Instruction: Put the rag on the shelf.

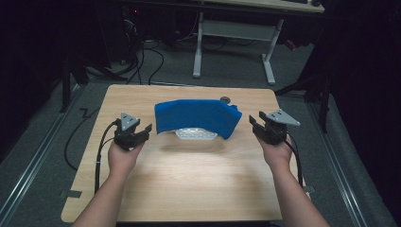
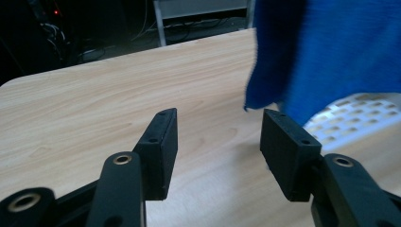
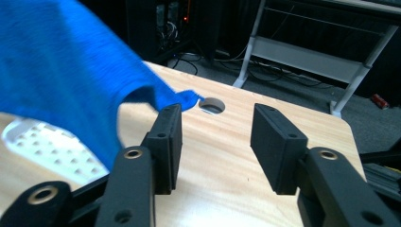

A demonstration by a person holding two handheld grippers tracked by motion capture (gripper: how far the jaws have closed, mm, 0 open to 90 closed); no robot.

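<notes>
Blue cloth [image 1: 196, 117] draped over white perforated basket [image 1: 196, 134], nearer table's [image 1: 189, 189] far edge; L gripper [image 1: 142, 132] & R gripper [image 1: 256, 124] flank it, jaws spread, empty.

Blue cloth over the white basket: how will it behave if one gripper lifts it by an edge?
Likely floppy: the blue cloth drapes and sags over the white perforated basket. Probably light, with a fuzzy knit that grips well. Lifted by one edge, it would likely hang and drag.
</notes>
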